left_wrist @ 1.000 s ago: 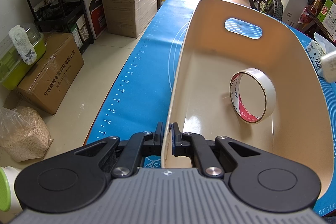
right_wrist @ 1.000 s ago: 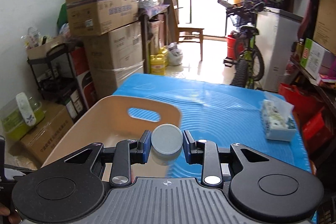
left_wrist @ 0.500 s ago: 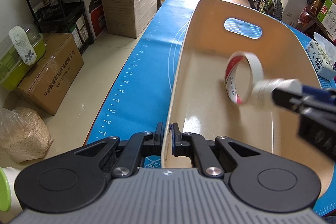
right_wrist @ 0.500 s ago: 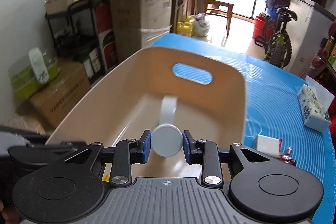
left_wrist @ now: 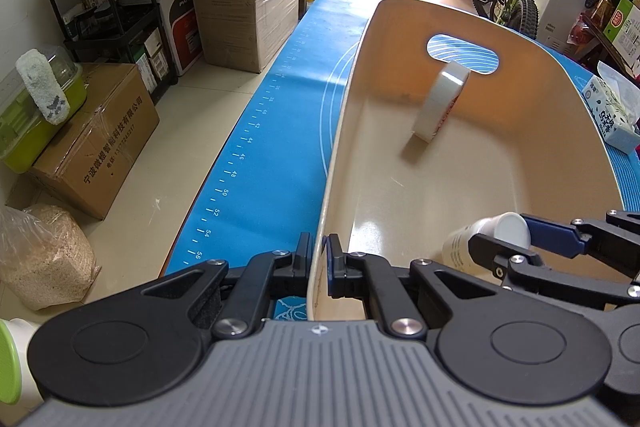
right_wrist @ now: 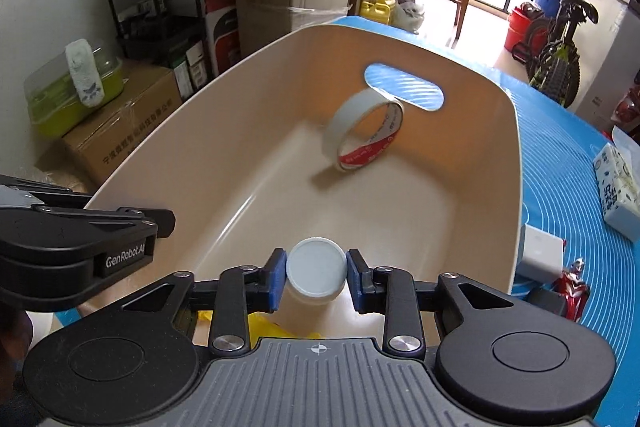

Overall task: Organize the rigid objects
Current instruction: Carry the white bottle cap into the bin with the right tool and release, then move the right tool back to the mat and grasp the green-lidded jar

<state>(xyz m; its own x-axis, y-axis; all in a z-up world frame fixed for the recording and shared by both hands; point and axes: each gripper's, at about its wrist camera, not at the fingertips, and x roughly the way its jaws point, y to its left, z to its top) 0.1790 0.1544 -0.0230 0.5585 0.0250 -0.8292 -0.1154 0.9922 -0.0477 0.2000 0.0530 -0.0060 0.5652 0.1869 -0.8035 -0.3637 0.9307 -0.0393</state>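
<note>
Pinching the near wall of the beige bin (left_wrist: 560, 115), the left gripper (left_wrist: 318, 263) had both fingers pressed on the rim. Right gripper (right_wrist: 316, 277) clamped a small white bottle (right_wrist: 317, 273) by its cap, low inside the bin's near end. 1 tape roll (right_wrist: 362, 135) stood on edge at the far wall, under the handle slot. Bin sat on the blue mat (left_wrist: 256, 147).
</note>
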